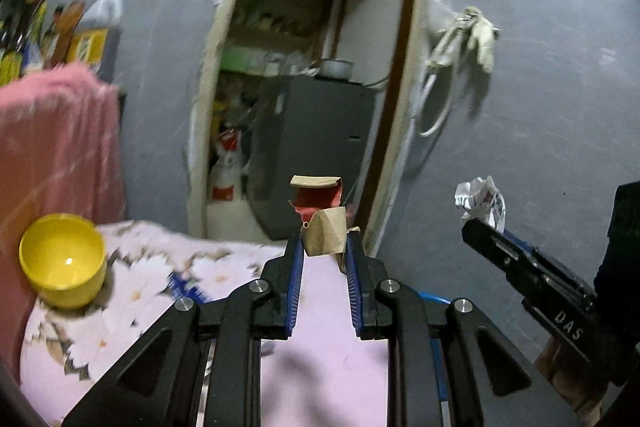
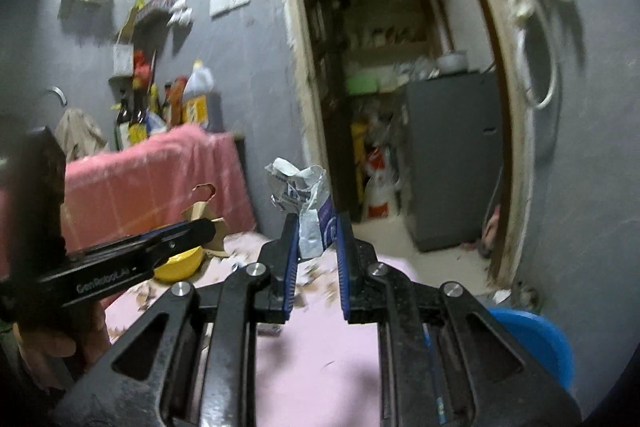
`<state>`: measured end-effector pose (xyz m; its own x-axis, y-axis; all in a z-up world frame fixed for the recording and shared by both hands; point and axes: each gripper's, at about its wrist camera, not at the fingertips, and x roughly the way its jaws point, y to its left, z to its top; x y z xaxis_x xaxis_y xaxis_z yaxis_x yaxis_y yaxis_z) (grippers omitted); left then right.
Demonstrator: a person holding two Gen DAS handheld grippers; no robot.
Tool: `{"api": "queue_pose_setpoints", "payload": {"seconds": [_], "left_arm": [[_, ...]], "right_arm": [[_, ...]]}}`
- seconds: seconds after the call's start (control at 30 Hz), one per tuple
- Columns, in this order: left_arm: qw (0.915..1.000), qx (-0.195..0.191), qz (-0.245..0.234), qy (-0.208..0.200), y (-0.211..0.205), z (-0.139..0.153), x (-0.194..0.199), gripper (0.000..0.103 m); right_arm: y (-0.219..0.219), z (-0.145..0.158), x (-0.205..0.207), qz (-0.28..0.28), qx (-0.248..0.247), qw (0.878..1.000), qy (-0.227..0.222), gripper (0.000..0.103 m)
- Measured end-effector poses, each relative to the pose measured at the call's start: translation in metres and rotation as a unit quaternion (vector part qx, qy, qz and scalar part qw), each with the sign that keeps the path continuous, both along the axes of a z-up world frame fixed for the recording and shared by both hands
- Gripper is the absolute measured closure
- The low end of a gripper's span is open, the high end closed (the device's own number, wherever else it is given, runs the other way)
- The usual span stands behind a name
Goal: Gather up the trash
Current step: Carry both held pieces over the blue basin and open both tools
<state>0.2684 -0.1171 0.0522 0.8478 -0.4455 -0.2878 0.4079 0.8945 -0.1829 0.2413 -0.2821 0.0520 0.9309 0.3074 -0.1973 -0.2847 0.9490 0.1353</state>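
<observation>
My left gripper (image 1: 323,247) is shut on a crumpled brown and red cardboard scrap (image 1: 320,215) and holds it up above the pink flowered bed cover (image 1: 152,267). My right gripper (image 2: 318,239) is shut on a crumpled white and blue paper wrapper (image 2: 308,195), also held in the air. In the left wrist view the right gripper (image 1: 480,227) shows at the right with the wrapper (image 1: 482,201). In the right wrist view the left gripper (image 2: 208,227) shows at the left with the cardboard (image 2: 202,207).
A yellow bowl (image 1: 64,263) stands on the bed at the left, next to a pink towel (image 1: 52,139). A blue bucket (image 2: 532,343) sits low at the right. Ahead is a doorway with a grey fridge (image 1: 316,147). Small scraps (image 2: 320,279) lie on the cover.
</observation>
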Motion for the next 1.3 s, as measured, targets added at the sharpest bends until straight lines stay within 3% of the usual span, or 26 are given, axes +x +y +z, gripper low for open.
{"api": "queue_pose_setpoints", "payload": {"seconds": [0.27, 0.53, 0.83, 1.0, 1.07, 1.17, 1.3], "left_arm": [[0.9982, 0.020, -0.054, -0.014, -0.055, 0.008, 0.000, 0.086], [0.9951, 0.037, -0.091, 0.011, -0.106, -0.007, 0.016, 0.085], [0.9875, 0.064, -0.111, 0.092, -0.144, -0.045, 0.048, 0.085], [0.9762, 0.088, -0.124, 0.155, -0.160, -0.074, 0.071, 0.085], [0.9728, 0.096, -0.122, 0.172, -0.165, -0.085, 0.077, 0.080], [0.9684, 0.099, -0.115, 0.198, -0.164, -0.100, 0.087, 0.072], [0.9669, 0.099, -0.105, 0.210, -0.160, -0.112, 0.092, 0.071]], "right_arm": [[-0.050, 0.009, -0.018, -0.054, 0.007, 0.998, -0.022, 0.078], [-0.100, -0.011, -0.017, -0.092, 0.020, 0.996, 0.006, 0.077], [-0.134, -0.053, 0.004, -0.117, 0.035, 0.990, 0.066, 0.076], [-0.146, -0.080, 0.018, -0.126, 0.041, 0.985, 0.112, 0.075], [-0.149, -0.088, 0.023, -0.128, 0.044, 0.983, 0.127, 0.074], [-0.153, -0.101, 0.033, -0.132, 0.043, 0.978, 0.155, 0.068], [-0.159, -0.116, 0.040, -0.135, 0.052, 0.973, 0.181, 0.057]]}}
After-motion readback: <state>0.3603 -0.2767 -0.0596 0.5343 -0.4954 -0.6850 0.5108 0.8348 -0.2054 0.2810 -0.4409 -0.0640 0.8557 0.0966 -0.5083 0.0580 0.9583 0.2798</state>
